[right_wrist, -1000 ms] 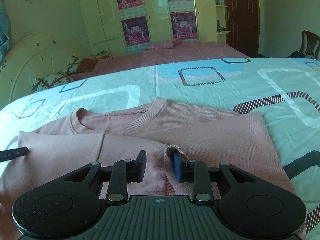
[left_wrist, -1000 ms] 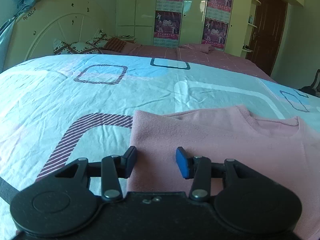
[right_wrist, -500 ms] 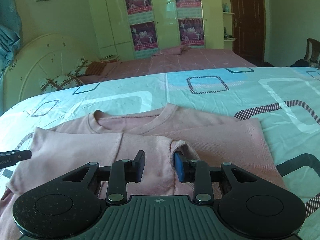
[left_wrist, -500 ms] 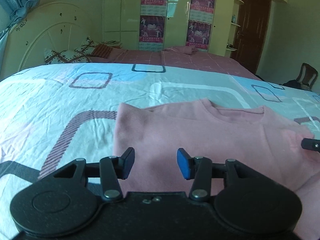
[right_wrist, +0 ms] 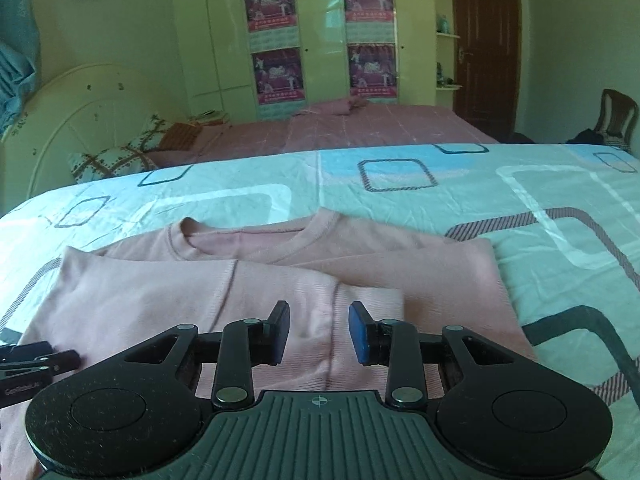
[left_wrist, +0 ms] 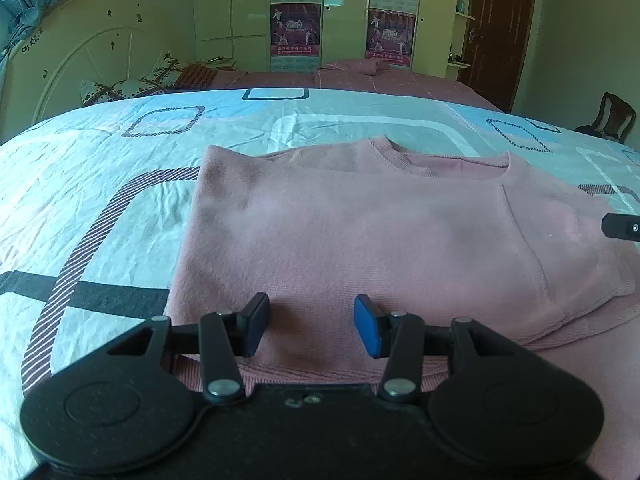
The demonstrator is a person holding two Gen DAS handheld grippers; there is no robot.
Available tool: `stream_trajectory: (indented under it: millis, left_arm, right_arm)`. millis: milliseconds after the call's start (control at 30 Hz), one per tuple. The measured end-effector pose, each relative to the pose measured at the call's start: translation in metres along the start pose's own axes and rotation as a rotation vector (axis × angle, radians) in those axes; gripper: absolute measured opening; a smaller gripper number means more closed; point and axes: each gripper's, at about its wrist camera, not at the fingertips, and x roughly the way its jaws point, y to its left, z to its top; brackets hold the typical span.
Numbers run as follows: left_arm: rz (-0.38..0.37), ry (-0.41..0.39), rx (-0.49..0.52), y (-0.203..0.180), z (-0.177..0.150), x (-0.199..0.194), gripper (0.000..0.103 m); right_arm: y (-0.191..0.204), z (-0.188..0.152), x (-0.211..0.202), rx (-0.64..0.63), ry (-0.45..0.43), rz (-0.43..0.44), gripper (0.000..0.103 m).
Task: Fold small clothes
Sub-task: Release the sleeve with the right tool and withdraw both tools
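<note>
A pink sweater (left_wrist: 360, 232) lies flat on the patterned bedsheet (left_wrist: 100, 208), neckline away from me, with both sleeves folded in across the chest. My left gripper (left_wrist: 312, 330) hovers open over the sweater's lower left part, with nothing between its fingers. In the right wrist view the sweater (right_wrist: 168, 304) shows its folded sleeve, whose ribbed cuff (right_wrist: 368, 300) lies flat just ahead of my right gripper (right_wrist: 319, 334). That gripper is open and holds nothing. The right gripper's fingertip (left_wrist: 622, 226) peeks in at the left view's right edge. The left gripper (right_wrist: 36, 360) shows at the right view's left edge.
The bedsheet (right_wrist: 440, 184) stretches wide around the sweater. Behind it are a pink-covered bed (right_wrist: 380, 124), pillows (right_wrist: 116, 156) by a white headboard (right_wrist: 80, 108), a wardrobe with posters (right_wrist: 320, 40), a brown door (right_wrist: 486, 40) and a chair (right_wrist: 616, 112).
The left gripper slid right, from the sweater's left edge to over its body. The right gripper's blue pad came free of the sleeve cuff, which now lies flat, and the gripper drew back slightly.
</note>
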Motion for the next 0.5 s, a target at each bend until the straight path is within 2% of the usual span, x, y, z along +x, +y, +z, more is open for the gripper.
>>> stream_trajectory:
  millis: [133, 233, 400, 500]
  left_arm:
    - [0.019, -0.001, 0.007, -0.004, -0.001, 0.002, 0.046]
    - [0.028, -0.005, 0.011, -0.005, -0.003, 0.003, 0.048]
    - [0.052, 0.0, -0.005, -0.008, -0.002, -0.004, 0.046]
    - [0.03, -0.009, -0.011, -0.015, -0.003, -0.02, 0.046]
  right_arm:
    - [0.008, -0.01, 0.018, -0.066, 0.085, 0.024, 0.033]
    - [-0.007, -0.023, 0.032, -0.079, 0.138, -0.032, 0.033]
    - [-0.02, -0.02, 0.025, -0.07, 0.135, 0.012, 0.033]
    - [-0.017, -0.017, 0.011, -0.068, 0.113, 0.067, 0.033]
